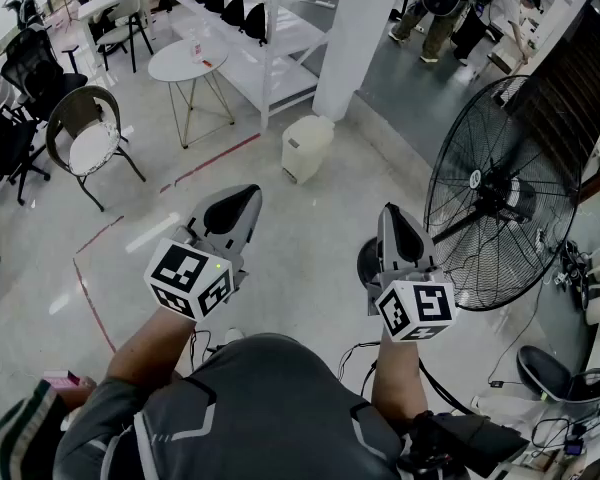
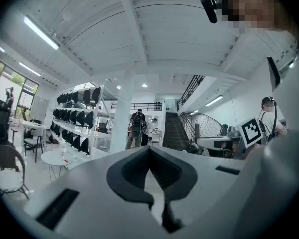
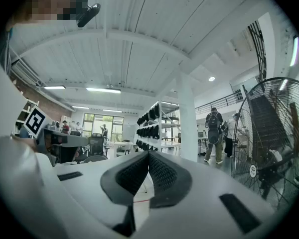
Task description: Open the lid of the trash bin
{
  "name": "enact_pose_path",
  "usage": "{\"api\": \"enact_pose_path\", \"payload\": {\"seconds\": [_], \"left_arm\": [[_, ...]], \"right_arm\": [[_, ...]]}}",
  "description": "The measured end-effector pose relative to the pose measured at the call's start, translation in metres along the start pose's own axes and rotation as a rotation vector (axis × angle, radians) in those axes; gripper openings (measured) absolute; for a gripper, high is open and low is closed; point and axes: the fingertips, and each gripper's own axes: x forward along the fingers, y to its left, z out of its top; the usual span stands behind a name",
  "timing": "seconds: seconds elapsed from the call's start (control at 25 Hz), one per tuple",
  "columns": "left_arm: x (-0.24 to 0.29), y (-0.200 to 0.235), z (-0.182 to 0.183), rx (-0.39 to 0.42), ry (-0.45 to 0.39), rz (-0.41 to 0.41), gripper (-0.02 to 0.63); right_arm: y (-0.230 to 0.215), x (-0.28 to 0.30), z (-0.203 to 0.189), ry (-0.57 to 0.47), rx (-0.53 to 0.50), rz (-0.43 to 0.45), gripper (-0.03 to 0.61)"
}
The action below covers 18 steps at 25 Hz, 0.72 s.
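Trash bin (image 1: pixel 307 146), lid down, stands on the floor at 12 o'clock in the head view, just beside a white pillar (image 1: pixel 355 38). Left gripper (image 1: pixel 246 196) at its 7 o'clock and right gripper (image 1: pixel 391 214) at its 5 o'clock are well apart from it, each with jaws pressed together on nothing. Floor fan (image 1: pixel 500 193) stands at 3 o'clock.

The trash bin (image 1: pixel 307 146) sits far off at 12 o'clock, too small for me to see how its lid lies. The big fan (image 1: pixel 500 193) stands at 3 o'clock, and its round foot (image 1: pixel 365 265) is partly hidden behind my right gripper (image 1: pixel 392 213). A person (image 1: pixel 442 3) at 1 o'clock is cut off by the top edge. A black chair (image 1: pixel 2 138) at 9 o'clock runs off the left edge.
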Motion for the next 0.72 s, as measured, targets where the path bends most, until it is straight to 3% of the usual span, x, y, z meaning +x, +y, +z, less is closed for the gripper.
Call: {"api": "enact_pose_path", "payload": {"seconds": [0.72], "left_arm": [[0.002,-0.012,-0.002,0.008,0.011,0.005,0.008]], "right_arm": [[-0.003,-0.009,0.0,-0.011,0.01,0.018,0.026]]}}
